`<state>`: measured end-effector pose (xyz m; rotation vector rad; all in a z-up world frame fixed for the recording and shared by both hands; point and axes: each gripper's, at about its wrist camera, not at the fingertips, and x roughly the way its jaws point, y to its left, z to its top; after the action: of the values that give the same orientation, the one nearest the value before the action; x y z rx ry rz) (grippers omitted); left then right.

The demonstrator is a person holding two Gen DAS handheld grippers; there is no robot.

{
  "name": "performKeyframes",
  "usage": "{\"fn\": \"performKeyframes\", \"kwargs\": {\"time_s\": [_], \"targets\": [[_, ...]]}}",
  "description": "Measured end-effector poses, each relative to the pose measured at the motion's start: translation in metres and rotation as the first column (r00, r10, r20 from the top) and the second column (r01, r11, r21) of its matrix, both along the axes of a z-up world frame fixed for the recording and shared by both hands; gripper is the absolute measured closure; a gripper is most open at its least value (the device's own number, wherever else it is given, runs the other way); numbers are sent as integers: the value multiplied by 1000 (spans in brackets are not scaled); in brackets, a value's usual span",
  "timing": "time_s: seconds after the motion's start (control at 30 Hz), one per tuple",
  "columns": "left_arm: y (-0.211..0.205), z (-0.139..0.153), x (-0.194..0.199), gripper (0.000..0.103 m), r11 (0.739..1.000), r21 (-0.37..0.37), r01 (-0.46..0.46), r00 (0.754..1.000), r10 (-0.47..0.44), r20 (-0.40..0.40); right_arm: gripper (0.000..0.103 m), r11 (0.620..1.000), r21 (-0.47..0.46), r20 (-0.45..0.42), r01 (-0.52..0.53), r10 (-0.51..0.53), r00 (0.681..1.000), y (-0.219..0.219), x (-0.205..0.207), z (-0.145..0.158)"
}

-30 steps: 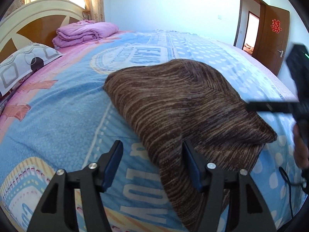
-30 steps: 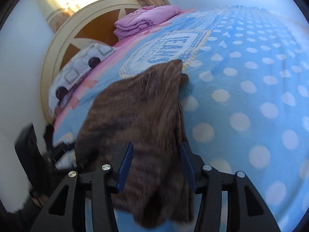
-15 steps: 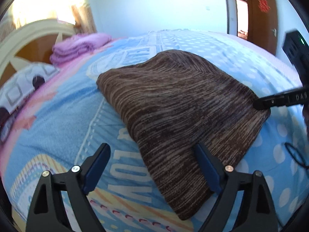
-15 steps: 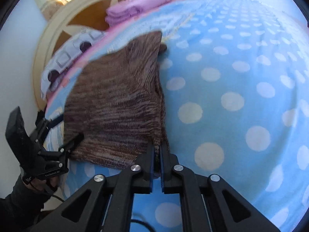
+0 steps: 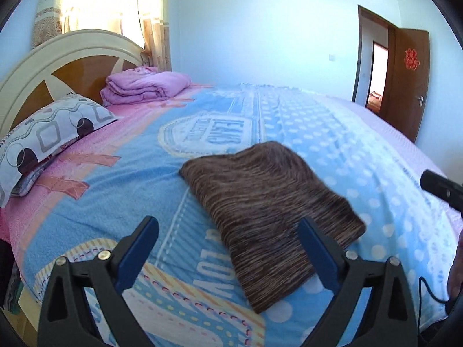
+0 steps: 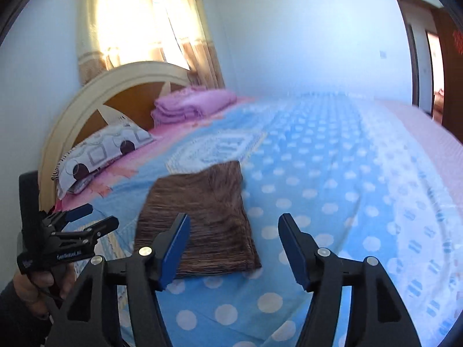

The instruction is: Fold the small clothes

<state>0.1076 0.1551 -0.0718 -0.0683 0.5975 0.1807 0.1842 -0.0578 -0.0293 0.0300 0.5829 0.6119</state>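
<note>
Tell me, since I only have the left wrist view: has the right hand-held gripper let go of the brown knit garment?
Observer: Yes. The right wrist view shows the right hand-held gripper open. Its jaws have just been opening and nothing is between them.
Operator: And the garment's edge on that side?
Observer: The brown knit garment lies flat on the bed. Its edge nearest that gripper looks fairly straight, though the picture is blurred.
Operator: How does the left one look from outside?
Observer: The left hand-held gripper is off the garment's left side, clear of the cloth. Its jaws have just been opening and are empty, and a hand grips its handle.
</note>
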Motion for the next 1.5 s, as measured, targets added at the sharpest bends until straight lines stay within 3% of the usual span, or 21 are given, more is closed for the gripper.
{"fn": "performKeyframes", "kwargs": {"time_s": [0.4,1.5], "targets": [[1,13,-4,4,1000,-9,10,999,-10,37,39,1000,16,-8,4,-4,1000,-2,-17,7],[1,11,-4,4,1000,-11,8,1000,-7,30,39,1000,18,-12,-20,21,1000,5,-30,7]]}}
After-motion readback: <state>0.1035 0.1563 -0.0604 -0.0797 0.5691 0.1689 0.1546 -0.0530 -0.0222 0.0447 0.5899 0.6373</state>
